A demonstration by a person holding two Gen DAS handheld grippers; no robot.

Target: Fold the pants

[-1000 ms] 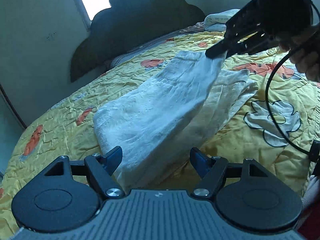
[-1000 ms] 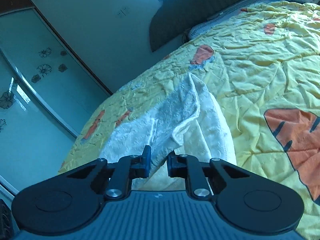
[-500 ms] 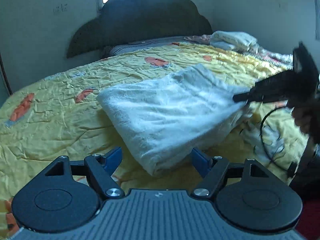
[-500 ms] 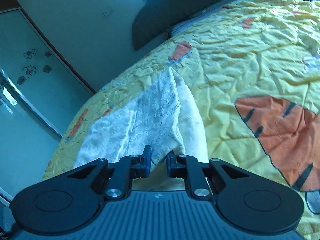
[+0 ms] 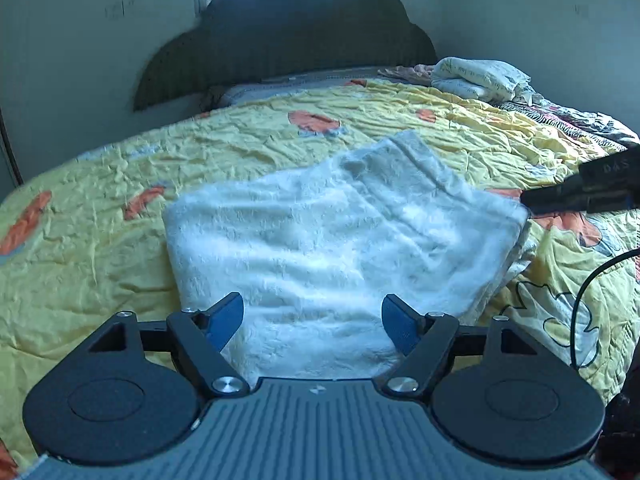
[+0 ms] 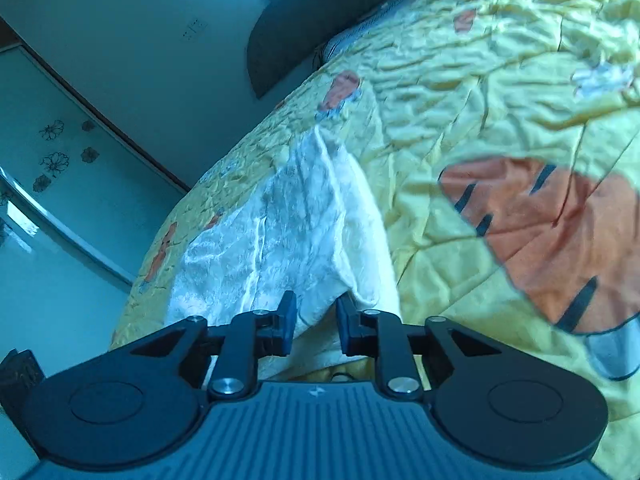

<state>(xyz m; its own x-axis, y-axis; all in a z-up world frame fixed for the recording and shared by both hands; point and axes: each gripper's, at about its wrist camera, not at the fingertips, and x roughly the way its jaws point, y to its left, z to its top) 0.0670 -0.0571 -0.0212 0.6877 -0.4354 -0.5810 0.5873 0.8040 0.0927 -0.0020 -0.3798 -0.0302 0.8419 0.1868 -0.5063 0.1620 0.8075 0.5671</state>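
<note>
The white pants (image 5: 340, 240) lie folded over on the yellow bedspread (image 5: 100, 240). My left gripper (image 5: 312, 320) hovers over their near edge, open wide, with nothing pinched between its blue pads. My right gripper (image 6: 316, 322) sits at the right-hand corner of the pants (image 6: 280, 232). Its jaws are opening, and the cloth's corner lies loosely in the gap. In the left wrist view the right gripper (image 5: 532, 202) comes in from the right edge, its tip at that same corner.
A dark headboard (image 5: 288, 32) stands at the far end of the bed. Folded linen (image 5: 480, 76) is piled at the back right. A black cable (image 5: 580, 300) hangs at the right. A wardrobe with flowered glass doors (image 6: 52, 160) stands beyond the bed's left side.
The right gripper carried the lifted end of the pants down to the bed, and its jaws have parted. The left gripper's view rolled level and drew back a little.
</note>
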